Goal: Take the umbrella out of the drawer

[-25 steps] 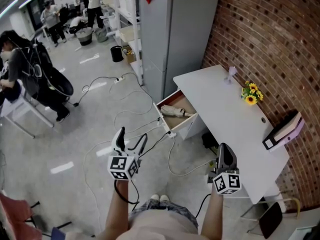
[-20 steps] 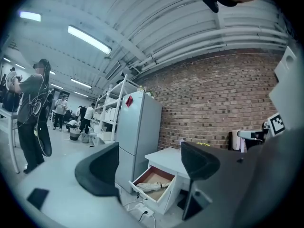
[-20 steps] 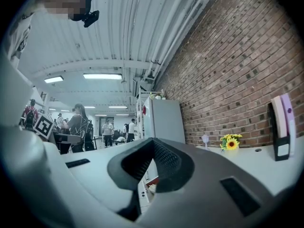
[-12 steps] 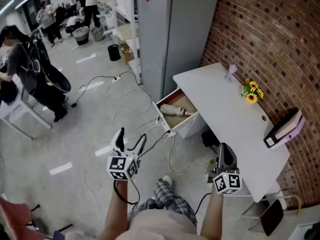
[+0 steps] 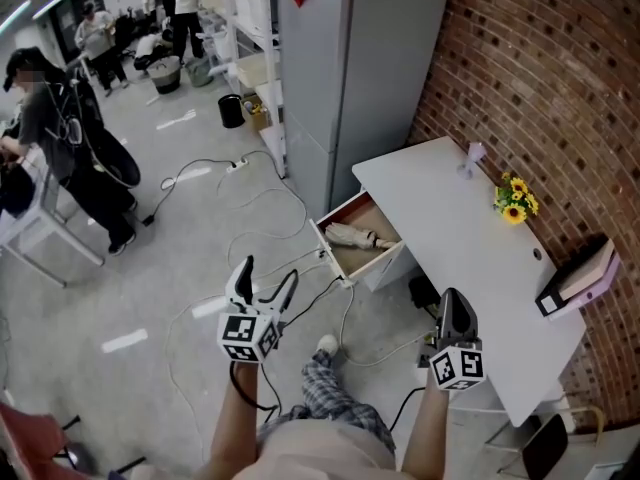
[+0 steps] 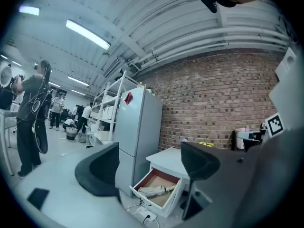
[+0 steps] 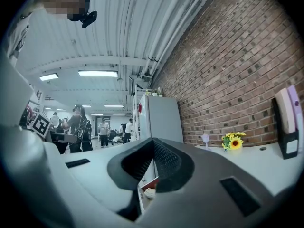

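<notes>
A beige folded umbrella (image 5: 357,236) lies in the open drawer (image 5: 340,251) of a white desk (image 5: 470,258). In the left gripper view the umbrella (image 6: 153,190) shows between the jaws, far off, inside the drawer (image 6: 142,197). My left gripper (image 5: 265,282) is open and empty, held in the air well short of the drawer. My right gripper (image 5: 452,310) is shut with nothing in it, held near the desk's front edge. In the right gripper view the shut jaws (image 7: 151,167) hide most of the drawer.
A tall grey cabinet (image 5: 350,68) stands just left of the desk. Cables and a power strip (image 5: 338,286) lie on the floor below the drawer. Sunflowers (image 5: 514,198) and a binder (image 5: 580,278) sit on the desk by the brick wall. People stand far left.
The head view has shifted as the person steps forward: a foot now shows below, and the desk and drawer sit slightly lower and to the right. Both grippers keep their states.
</notes>
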`<control>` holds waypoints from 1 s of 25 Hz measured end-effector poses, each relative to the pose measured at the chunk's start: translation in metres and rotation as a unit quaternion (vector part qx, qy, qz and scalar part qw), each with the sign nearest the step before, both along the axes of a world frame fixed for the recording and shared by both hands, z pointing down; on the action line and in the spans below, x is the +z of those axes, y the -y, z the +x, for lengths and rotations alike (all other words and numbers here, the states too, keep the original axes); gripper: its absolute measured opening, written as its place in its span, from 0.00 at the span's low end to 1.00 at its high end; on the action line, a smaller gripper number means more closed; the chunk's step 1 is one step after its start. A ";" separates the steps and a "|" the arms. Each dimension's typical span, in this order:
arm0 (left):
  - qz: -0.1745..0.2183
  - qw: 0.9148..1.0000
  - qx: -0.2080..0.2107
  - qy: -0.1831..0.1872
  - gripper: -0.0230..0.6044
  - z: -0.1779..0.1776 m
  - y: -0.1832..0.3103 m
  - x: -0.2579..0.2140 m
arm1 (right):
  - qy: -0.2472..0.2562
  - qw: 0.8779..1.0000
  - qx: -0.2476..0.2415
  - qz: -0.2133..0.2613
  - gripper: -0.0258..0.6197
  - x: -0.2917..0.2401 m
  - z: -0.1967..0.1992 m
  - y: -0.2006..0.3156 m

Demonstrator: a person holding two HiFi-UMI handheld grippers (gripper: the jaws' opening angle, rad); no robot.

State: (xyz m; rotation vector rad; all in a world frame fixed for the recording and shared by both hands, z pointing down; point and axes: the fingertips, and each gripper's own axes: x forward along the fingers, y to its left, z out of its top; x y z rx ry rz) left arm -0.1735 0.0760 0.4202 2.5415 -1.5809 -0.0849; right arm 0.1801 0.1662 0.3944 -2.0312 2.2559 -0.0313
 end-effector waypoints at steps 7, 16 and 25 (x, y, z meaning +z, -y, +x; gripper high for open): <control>-0.009 1.000 -0.006 0.006 0.66 -0.004 0.072 0.007 | 0.004 1.000 -0.012 -0.007 0.07 0.007 -0.005 0.084; -0.031 0.999 0.001 0.016 0.66 0.011 0.168 0.018 | 0.015 0.999 -0.022 -0.030 0.07 0.023 -0.007 0.183; -0.039 0.998 0.031 0.025 0.66 0.042 0.263 0.024 | 0.025 0.998 -0.023 -0.058 0.07 0.043 0.000 0.270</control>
